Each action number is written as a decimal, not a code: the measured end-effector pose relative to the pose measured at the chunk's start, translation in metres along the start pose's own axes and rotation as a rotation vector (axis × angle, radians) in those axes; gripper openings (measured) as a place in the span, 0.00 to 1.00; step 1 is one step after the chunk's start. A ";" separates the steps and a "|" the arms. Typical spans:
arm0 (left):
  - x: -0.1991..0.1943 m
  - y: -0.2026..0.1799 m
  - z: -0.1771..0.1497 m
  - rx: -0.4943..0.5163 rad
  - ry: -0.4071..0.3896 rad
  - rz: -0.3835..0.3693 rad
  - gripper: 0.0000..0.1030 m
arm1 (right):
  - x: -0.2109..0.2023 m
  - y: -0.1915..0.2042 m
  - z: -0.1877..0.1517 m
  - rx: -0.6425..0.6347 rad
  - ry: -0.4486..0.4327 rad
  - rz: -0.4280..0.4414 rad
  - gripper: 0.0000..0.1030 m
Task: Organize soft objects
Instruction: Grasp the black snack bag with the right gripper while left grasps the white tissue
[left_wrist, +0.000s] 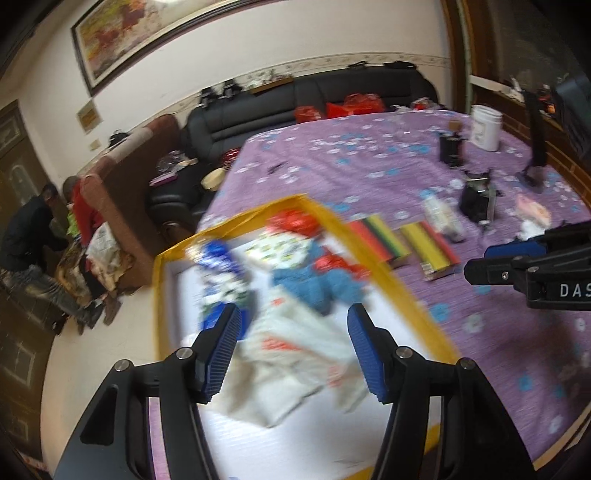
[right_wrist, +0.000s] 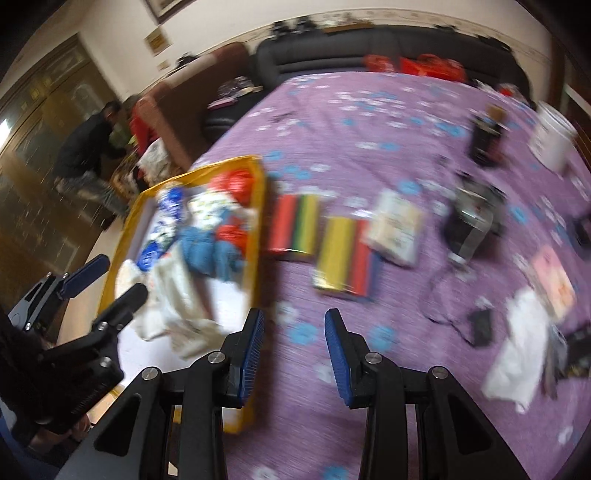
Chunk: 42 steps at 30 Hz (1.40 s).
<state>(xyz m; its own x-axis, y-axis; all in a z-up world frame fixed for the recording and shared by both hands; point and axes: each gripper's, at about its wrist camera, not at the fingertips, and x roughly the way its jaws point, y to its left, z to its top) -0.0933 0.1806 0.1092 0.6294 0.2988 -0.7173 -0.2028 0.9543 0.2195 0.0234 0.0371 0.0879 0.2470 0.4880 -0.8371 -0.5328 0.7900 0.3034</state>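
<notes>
- Bed (right_wrist: 369, 122), purple flowered cover: carries everything; soft items remain loose on it, so sorting appears partly done.
- Yellow-rimmed box (left_wrist: 325, 214): already holds a blue towel (left_wrist: 314, 284), white cloth (left_wrist: 295, 354) and red bags.
- White bag (right_wrist: 517, 350), pink pouch (right_wrist: 554, 284): lie well apart from the box, likely next.
- Striped packs (right_wrist: 295, 221): beside the box, between it and the leftovers.
- Left hand-held gripper (left_wrist: 293, 345): jaws apart over the cloth, empty.
- Right hand-held gripper (right_wrist: 293, 354): narrowly gapped, empty.

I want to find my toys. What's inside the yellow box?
Inside the yellow box lie soft things: a blue fuzzy cloth, red bags, a white bag, a blue-and-white packet. Whatever lies beneath them is covered.
</notes>
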 end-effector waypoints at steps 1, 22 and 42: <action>0.000 -0.008 0.003 0.009 -0.002 -0.014 0.58 | -0.004 -0.010 -0.003 0.019 -0.002 -0.009 0.37; 0.052 -0.235 0.068 0.172 0.221 -0.558 0.60 | -0.102 -0.222 -0.101 0.404 -0.034 -0.203 0.45; 0.093 -0.332 0.071 0.239 0.281 -0.459 0.16 | -0.125 -0.304 -0.050 0.296 -0.091 -0.131 0.61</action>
<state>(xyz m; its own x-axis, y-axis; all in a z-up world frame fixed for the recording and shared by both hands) 0.0857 -0.1081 0.0160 0.3832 -0.1272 -0.9149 0.2384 0.9705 -0.0350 0.1137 -0.2830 0.0776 0.3762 0.3959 -0.8377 -0.2371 0.9151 0.3260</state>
